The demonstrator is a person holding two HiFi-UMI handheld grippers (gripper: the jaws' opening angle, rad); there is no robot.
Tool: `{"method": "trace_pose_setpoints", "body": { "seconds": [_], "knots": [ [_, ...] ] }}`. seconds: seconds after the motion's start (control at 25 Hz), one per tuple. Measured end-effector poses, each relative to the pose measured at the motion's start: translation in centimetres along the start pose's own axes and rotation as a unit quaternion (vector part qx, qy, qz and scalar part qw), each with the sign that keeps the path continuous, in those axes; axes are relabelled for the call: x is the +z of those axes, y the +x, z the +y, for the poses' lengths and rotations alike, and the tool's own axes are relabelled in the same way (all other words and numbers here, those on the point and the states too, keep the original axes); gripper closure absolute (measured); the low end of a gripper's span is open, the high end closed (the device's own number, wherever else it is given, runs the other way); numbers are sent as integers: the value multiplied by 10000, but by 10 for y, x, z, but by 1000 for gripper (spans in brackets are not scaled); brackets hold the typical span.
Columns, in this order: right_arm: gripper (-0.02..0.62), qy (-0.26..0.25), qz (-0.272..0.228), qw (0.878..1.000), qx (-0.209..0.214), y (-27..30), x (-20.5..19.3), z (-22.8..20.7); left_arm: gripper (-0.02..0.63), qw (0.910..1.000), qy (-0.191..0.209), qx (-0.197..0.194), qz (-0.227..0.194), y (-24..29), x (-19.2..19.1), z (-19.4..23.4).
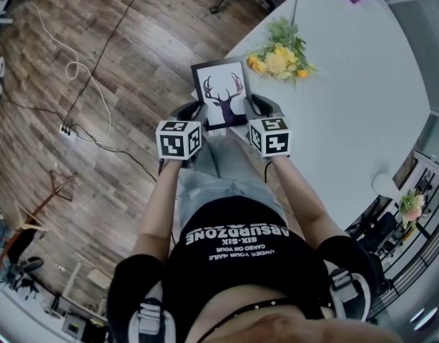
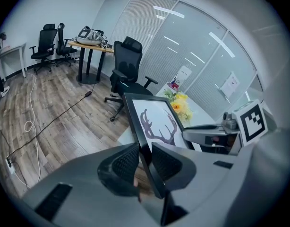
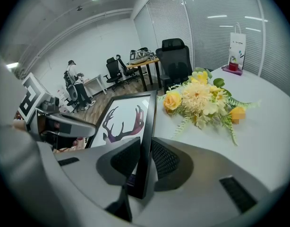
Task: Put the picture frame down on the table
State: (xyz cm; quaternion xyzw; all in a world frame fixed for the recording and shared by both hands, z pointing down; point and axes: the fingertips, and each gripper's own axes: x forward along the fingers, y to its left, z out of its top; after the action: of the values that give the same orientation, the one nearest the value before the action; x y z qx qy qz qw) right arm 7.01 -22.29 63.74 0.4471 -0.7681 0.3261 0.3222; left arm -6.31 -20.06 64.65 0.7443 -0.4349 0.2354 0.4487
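Observation:
A black picture frame (image 1: 223, 91) with a deer-antler print hangs between my two grippers, just over the near corner of the white table (image 1: 348, 91). My left gripper (image 1: 199, 114) is shut on the frame's left edge (image 2: 140, 131), which runs between its ribbed pads. On the right edge (image 3: 147, 131) my right gripper (image 1: 252, 110) is shut the same way. The frame (image 2: 157, 122) tilts away from me, with its picture side up. Whether its lower edge touches the table I cannot tell.
A bunch of yellow and white flowers (image 1: 280, 56) lies on the table just beyond the frame (image 3: 204, 98). A small paper bag (image 3: 235, 53) stands at the table's far edge. Black office chairs (image 2: 128, 70) and floor cables (image 1: 84, 77) are on the wood floor to the left.

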Motion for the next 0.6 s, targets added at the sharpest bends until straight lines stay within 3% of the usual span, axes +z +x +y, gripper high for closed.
{"method": "trace_pose_setpoints", "body": {
  "seconds": [0.6],
  "knots": [
    [506, 47, 201, 9998, 1, 15, -8, -5, 511, 9998, -116, 82, 124, 13, -6, 6]
  ]
}}
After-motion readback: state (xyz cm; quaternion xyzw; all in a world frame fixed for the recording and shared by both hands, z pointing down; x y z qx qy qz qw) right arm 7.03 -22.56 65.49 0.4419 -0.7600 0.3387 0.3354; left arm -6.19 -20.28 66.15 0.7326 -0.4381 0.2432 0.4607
